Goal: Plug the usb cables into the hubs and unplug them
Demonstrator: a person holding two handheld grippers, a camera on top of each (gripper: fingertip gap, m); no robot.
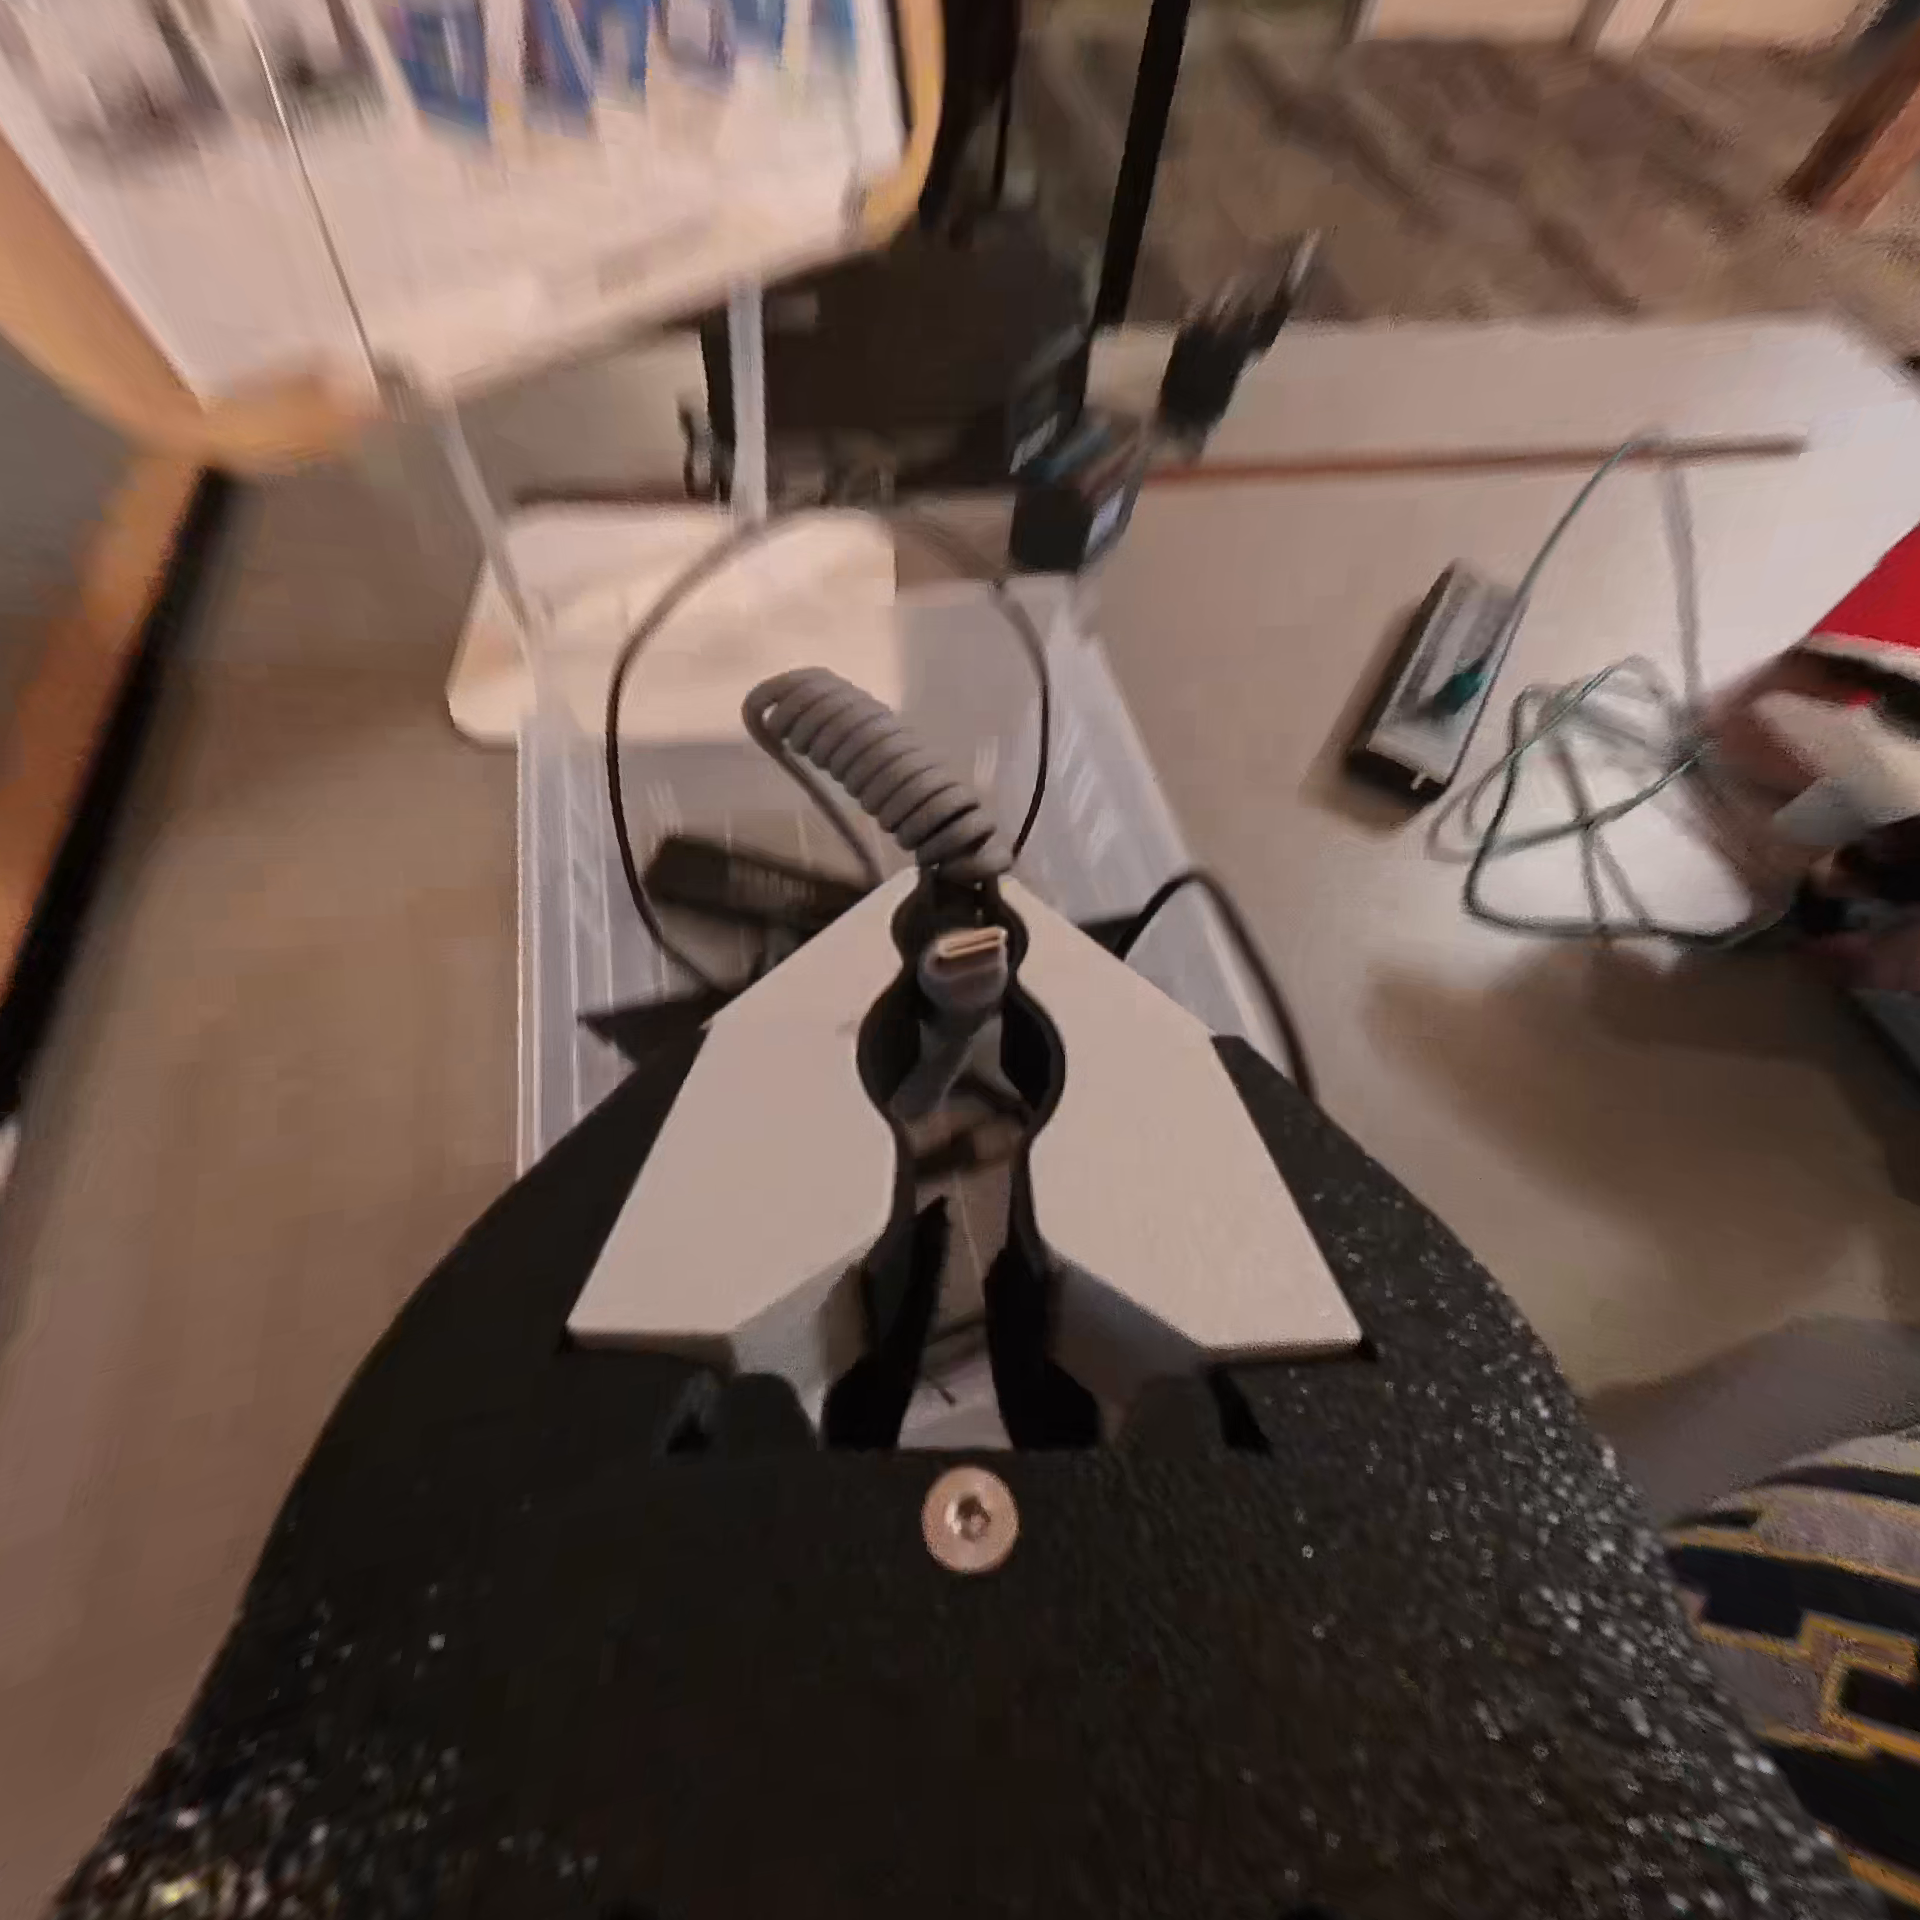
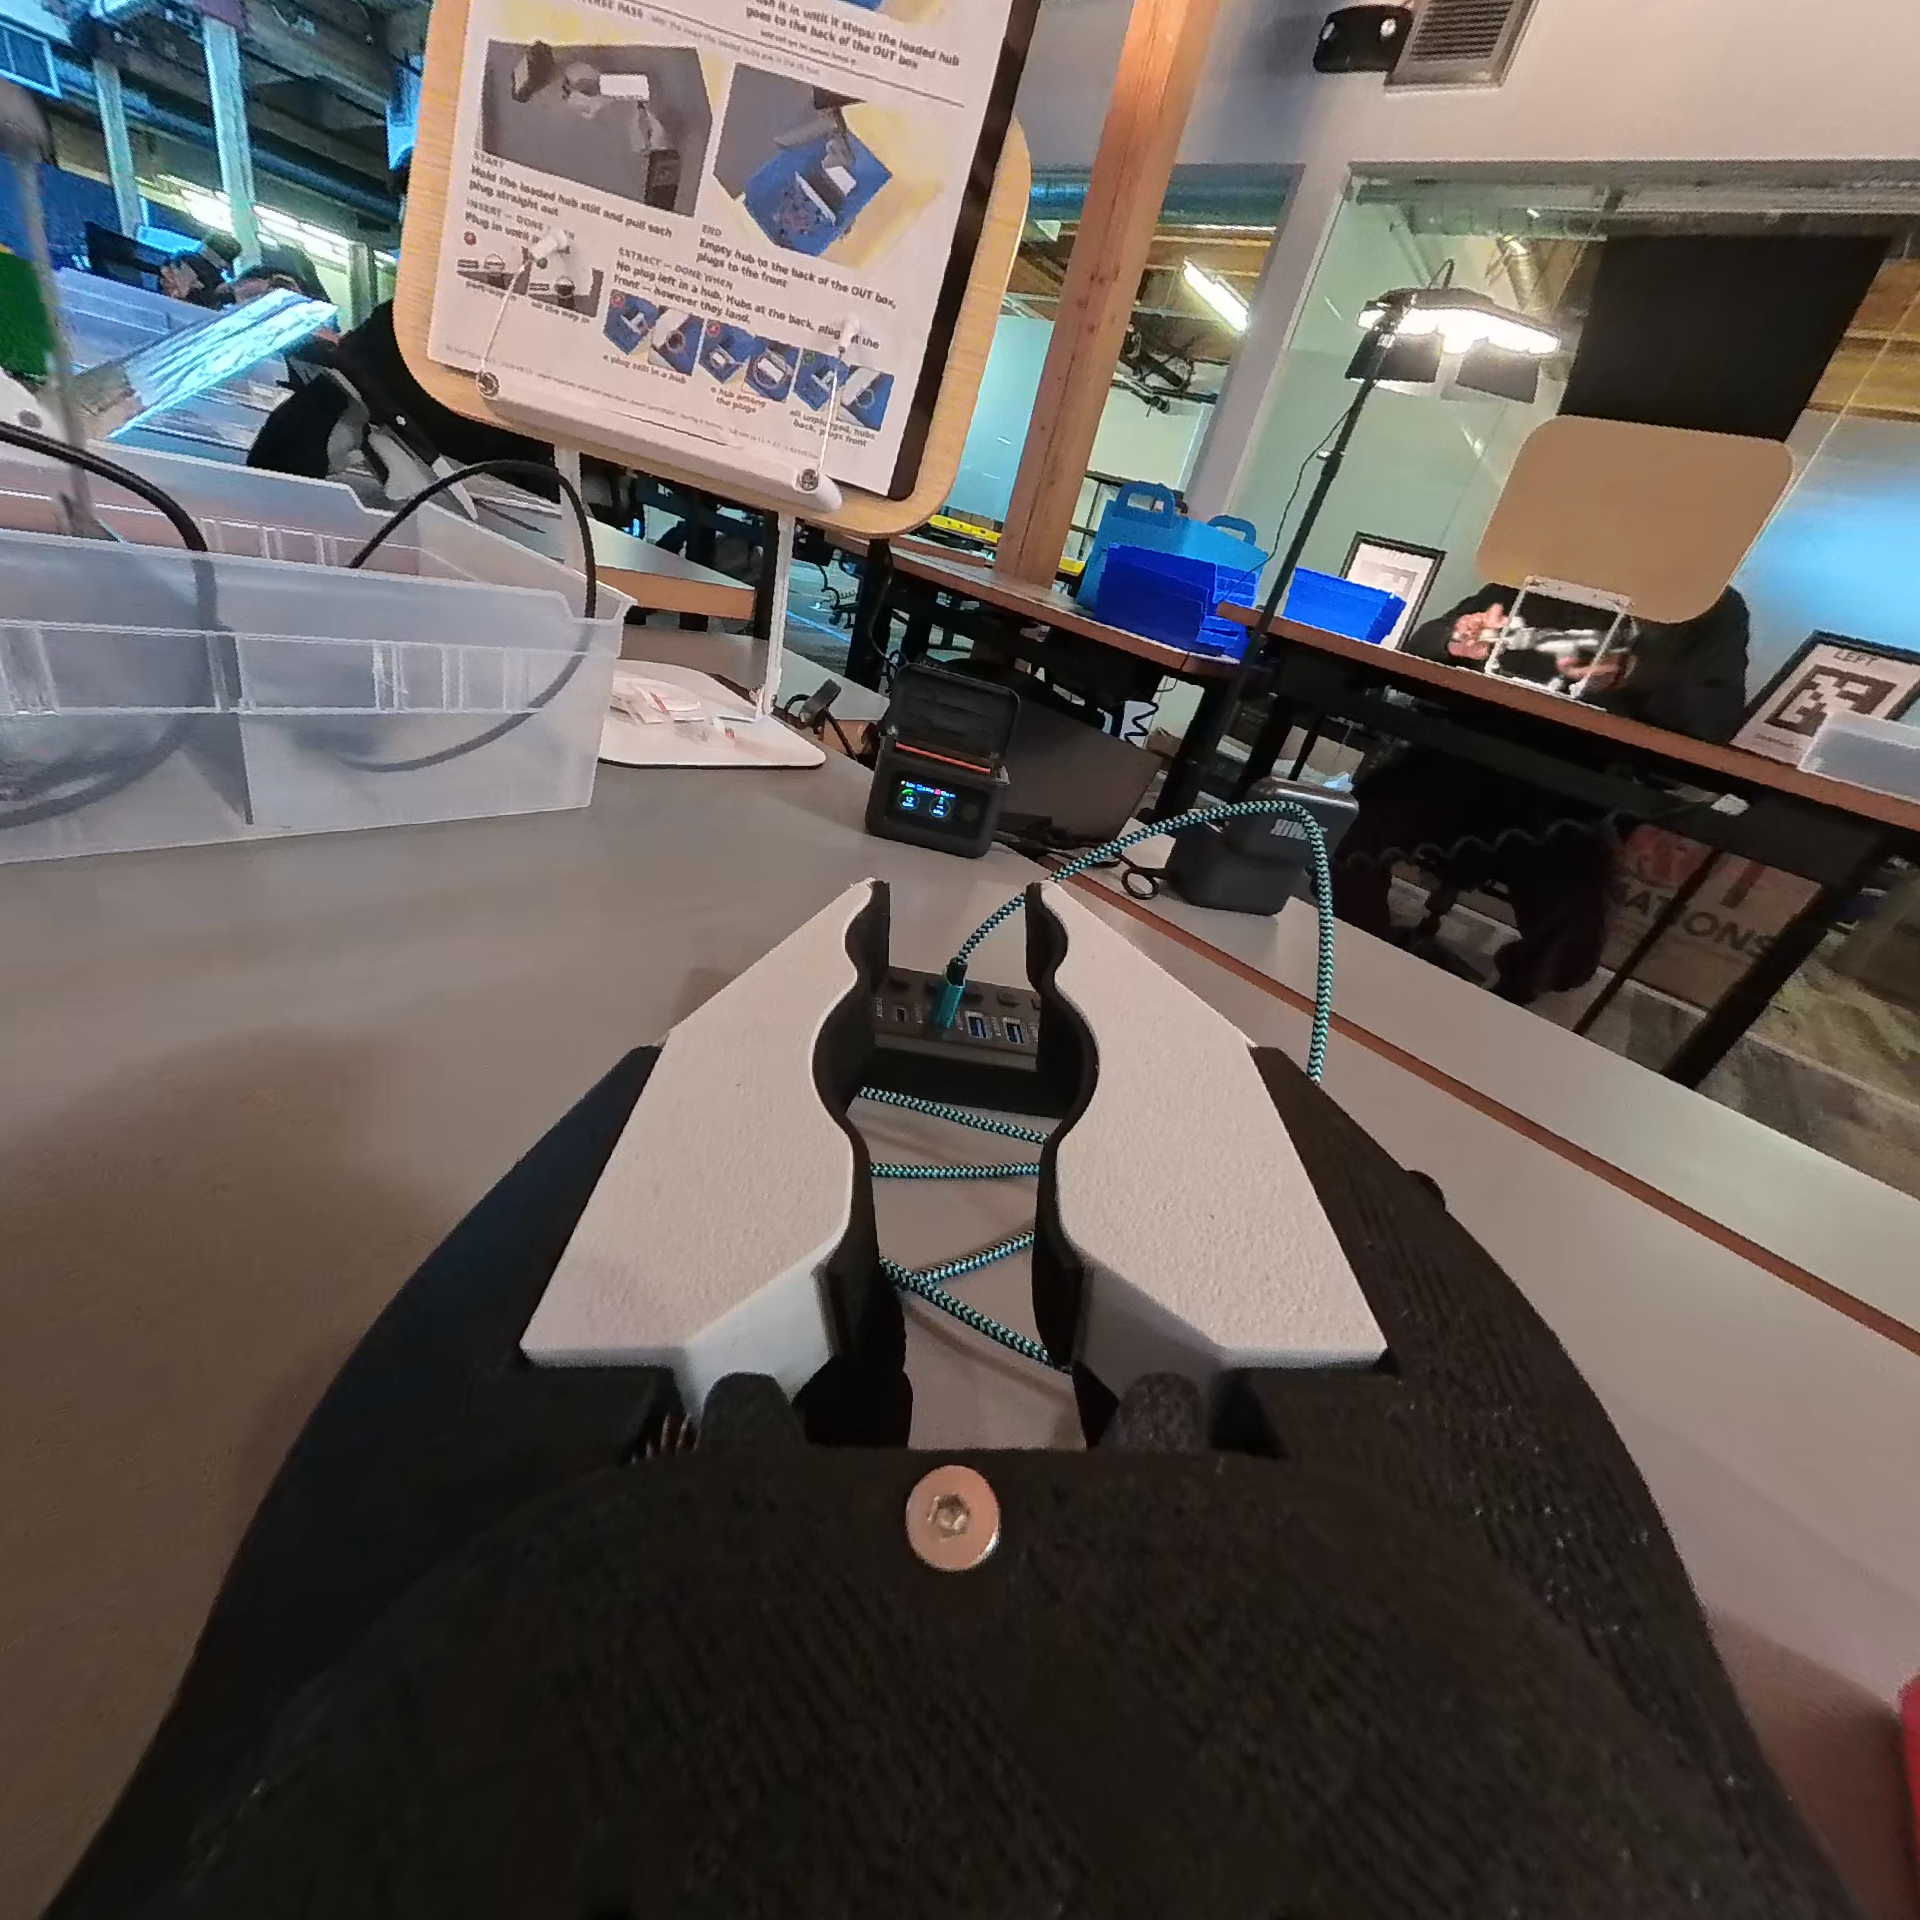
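Note:
In the left wrist view my left gripper (image 1: 961,883) is shut on a grey USB cable's plug (image 1: 961,951); its coiled cord (image 1: 883,769) curls up past the fingertips. It hangs above a clear bin (image 1: 582,831) that holds a black hub (image 1: 738,878). A second black hub (image 1: 1429,675) lies on the table to the right with a teal braided cable (image 1: 1579,821) plugged in. In the right wrist view my right gripper (image 2: 956,904) is open, its fingers either side of that hub (image 2: 956,1029). The teal plug (image 2: 951,992) stands in the hub and the cable (image 2: 1320,935) loops over the right finger.
The clear bin (image 2: 312,675) with black cords stands left of my right gripper. An instruction board (image 2: 707,260) on a stand is behind it. A small black device with a screen (image 2: 935,800) and a grey box (image 2: 1247,852) sit near the table's far edge. There is about 40 centimeters between the tips of the two grippers.

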